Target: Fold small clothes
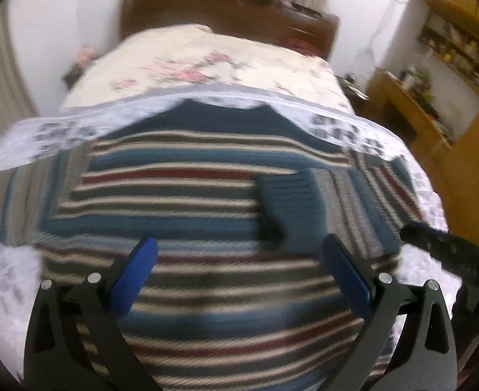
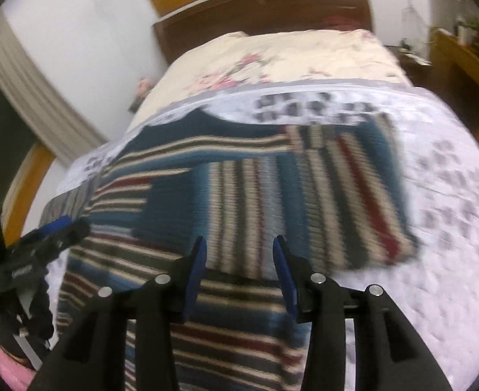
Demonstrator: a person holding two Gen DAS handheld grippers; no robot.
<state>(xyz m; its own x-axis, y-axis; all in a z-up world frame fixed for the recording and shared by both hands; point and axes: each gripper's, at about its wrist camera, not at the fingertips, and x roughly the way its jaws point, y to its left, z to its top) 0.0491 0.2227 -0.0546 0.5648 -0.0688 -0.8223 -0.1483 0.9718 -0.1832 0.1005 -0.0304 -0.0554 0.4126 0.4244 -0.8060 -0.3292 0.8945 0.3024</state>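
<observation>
A small striped knit sweater (image 1: 180, 195) in blue, cream, grey and dark red lies flat on the bed, neck end away from me. Its right sleeve (image 2: 307, 202) is folded in across the body, with the blue cuff (image 1: 288, 202) resting on the chest. My left gripper (image 1: 239, 251) hovers open over the lower body of the sweater, nothing between its blue pads. My right gripper (image 2: 237, 247) is open too, just above the near edge of the folded sleeve. The left gripper (image 2: 50, 231) shows at the left edge of the right wrist view. Both views are motion-blurred.
The sweater rests on a white patterned cover (image 2: 435, 195) over a floral quilt (image 1: 187, 65). A dark wooden headboard (image 1: 226, 16) stands beyond. Wooden shelves and a desk (image 1: 435, 75) fill the right side. A curtain (image 2: 37, 91) hangs at left.
</observation>
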